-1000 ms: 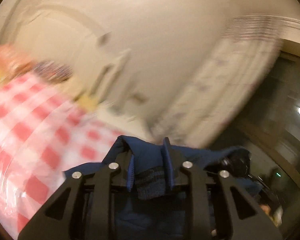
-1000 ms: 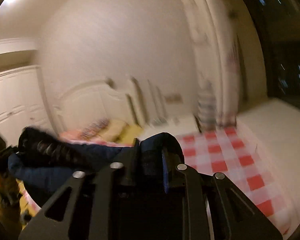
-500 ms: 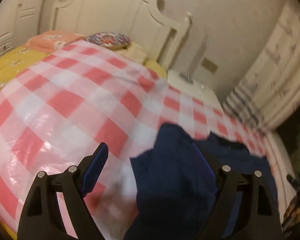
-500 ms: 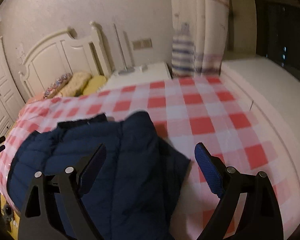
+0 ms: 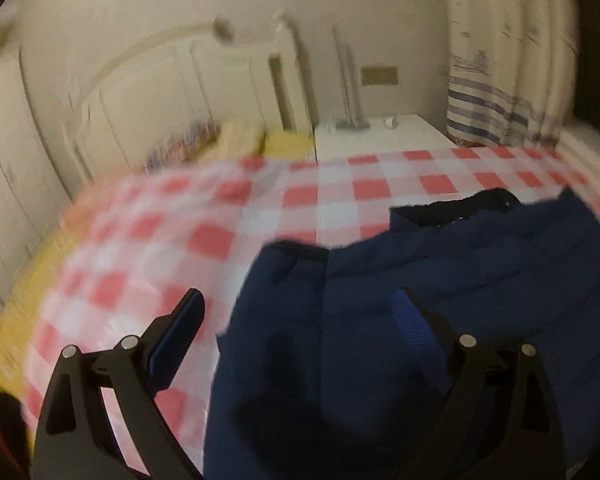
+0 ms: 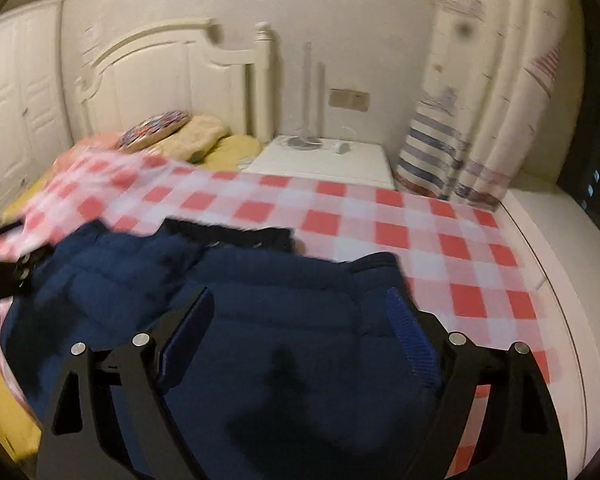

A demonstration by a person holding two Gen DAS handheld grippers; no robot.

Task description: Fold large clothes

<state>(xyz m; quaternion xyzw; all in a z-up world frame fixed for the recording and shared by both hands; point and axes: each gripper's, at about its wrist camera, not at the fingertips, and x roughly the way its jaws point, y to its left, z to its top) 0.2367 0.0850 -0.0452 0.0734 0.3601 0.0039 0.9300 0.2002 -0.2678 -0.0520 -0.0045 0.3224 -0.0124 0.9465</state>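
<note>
Dark blue padded jacket (image 6: 260,320) lies on the checked cover (image 6: 420,232). It looks soft, bulky and slippery, so I would grip a hem. My left gripper (image 5: 296,320) and right gripper (image 6: 300,312) are spread apart, empty.

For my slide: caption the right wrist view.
Open right gripper over a navy jacket lying on the red-checked bed cover.

A dark navy quilted jacket (image 6: 284,320) lies spread flat on the red-and-white checked cover, its black-lined collar toward twelve o'clock. In the left wrist view the jacket (image 5: 440,300) fills the frame from three to six o'clock, its surface rumpled.
</note>
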